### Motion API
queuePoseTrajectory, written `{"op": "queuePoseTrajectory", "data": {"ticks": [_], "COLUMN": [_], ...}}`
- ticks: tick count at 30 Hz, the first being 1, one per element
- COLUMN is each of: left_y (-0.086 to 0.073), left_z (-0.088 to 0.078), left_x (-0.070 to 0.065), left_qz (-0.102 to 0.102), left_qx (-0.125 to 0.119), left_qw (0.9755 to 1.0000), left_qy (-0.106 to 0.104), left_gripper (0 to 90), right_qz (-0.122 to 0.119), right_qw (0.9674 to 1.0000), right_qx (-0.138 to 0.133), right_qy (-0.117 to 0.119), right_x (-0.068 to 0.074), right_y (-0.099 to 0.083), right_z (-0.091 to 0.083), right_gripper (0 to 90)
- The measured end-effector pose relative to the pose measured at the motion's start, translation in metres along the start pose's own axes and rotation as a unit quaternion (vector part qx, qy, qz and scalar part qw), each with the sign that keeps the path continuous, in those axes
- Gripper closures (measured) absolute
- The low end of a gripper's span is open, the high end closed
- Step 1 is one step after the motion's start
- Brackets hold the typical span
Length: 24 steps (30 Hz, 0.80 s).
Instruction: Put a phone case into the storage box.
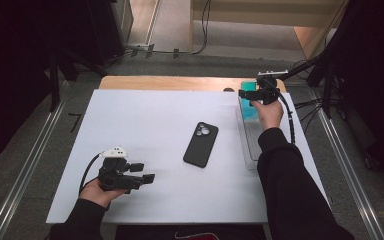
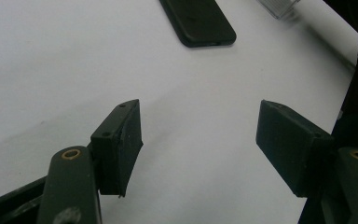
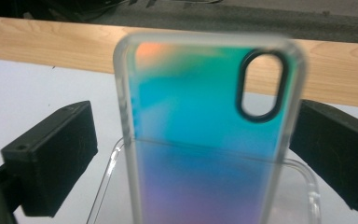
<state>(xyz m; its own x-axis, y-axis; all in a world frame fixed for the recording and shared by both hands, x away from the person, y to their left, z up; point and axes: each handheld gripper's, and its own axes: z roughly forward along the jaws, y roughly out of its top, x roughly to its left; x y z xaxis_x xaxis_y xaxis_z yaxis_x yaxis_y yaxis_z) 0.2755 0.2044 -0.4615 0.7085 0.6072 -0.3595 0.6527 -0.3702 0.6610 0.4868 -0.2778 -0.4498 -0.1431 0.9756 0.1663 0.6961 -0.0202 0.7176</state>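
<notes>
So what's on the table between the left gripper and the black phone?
Nothing: in the left gripper view, bare white table runs from the open left gripper up to the phone.

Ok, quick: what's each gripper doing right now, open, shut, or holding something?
Left gripper: open, nothing between the jaws, above the white table.
Right gripper: open, jaws either side of the iridescent phone case, left pad clearly off it.
</notes>
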Motion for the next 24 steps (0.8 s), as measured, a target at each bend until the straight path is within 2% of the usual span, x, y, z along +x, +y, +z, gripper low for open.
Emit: {"op": "queuePoseTrajectory", "data": {"ticks": [7, 13, 15, 18, 24], "left_y": [0.0, 0.002, 0.002, 0.003, 0.004], "left_z": [0.0, 0.001, 0.002, 0.002, 0.001], "left_x": [0.001, 0.0, 0.001, 0.001, 0.003], "left_qz": [-0.001, 0.0, -0.001, -0.002, -0.002], "left_qx": [-0.001, 0.001, 0.0, 0.0, -0.002], "left_qw": [1.0, 1.0, 1.0, 1.0, 1.0], "left_qy": [0.0, -0.003, -0.003, -0.003, -0.004], "left_gripper": [31.3, 31.3, 31.3, 31.3, 31.3], "right_qz": [-0.001, -0.001, -0.008, -0.01, -0.02], "right_qw": [0.9999, 0.9998, 0.9998, 0.9994, 0.9965], "right_qx": [0.003, 0.004, 0.004, 0.012, 0.016], "right_qy": [0.011, 0.018, 0.019, 0.031, 0.08], "right_x": [-0.001, 0.003, 0.006, 0.01, 0.021], "right_y": [0.001, -0.003, -0.004, -0.007, -0.017], "right_z": [-0.016, -0.036, -0.043, -0.052, -0.071], "right_gripper": [0.0, 0.0, 0.0, 0.0, 0.0]}}
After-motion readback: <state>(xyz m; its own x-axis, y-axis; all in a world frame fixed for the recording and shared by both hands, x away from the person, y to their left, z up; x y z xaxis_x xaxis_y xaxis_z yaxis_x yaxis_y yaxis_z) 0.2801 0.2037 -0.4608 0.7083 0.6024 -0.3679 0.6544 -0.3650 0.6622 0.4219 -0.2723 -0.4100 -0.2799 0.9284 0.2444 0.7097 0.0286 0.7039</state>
